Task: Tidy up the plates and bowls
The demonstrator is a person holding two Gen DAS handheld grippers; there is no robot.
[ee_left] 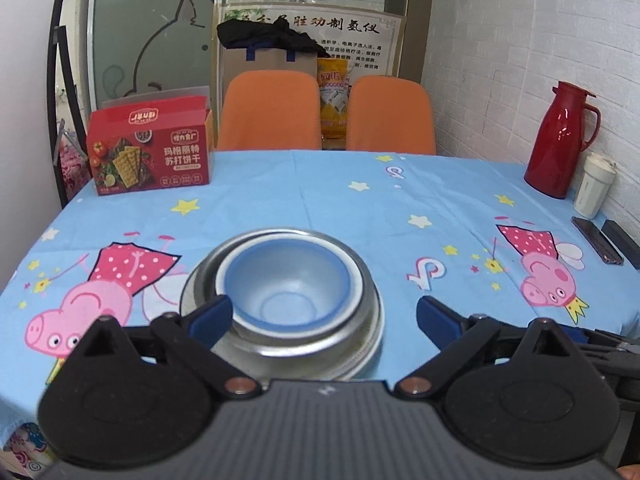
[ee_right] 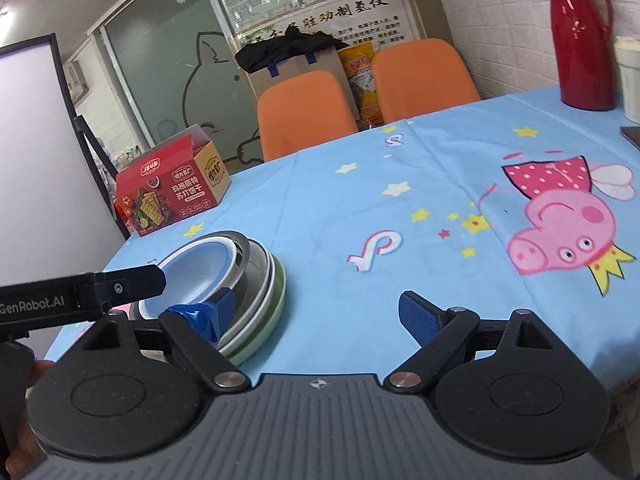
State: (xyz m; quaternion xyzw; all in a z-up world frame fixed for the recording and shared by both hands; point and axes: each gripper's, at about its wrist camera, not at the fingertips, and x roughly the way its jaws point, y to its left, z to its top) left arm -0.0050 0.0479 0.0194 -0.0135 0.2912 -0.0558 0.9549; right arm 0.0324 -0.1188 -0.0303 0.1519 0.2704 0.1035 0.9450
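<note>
A stack of dishes stands on the blue cartoon tablecloth (ee_left: 360,208). A blue bowl (ee_left: 284,284) sits on top, inside a steel bowl (ee_left: 360,280), over plates (ee_left: 372,344). My left gripper (ee_left: 324,316) is open, its fingers on either side of the stack's near rim, holding nothing. In the right wrist view the same blue bowl (ee_right: 196,268) tops the steel bowl (ee_right: 256,276) and a green-edged plate (ee_right: 272,312). My right gripper (ee_right: 316,312) is open and empty, just right of the stack. The left gripper's arm (ee_right: 80,292) reaches over the stack from the left.
A red cracker box (ee_left: 150,152) stands at the far left of the table. A red thermos (ee_left: 560,140), a white cup (ee_left: 594,186) and a phone (ee_left: 596,240) are along the right wall. Two orange chairs (ee_left: 272,112) stand behind the table.
</note>
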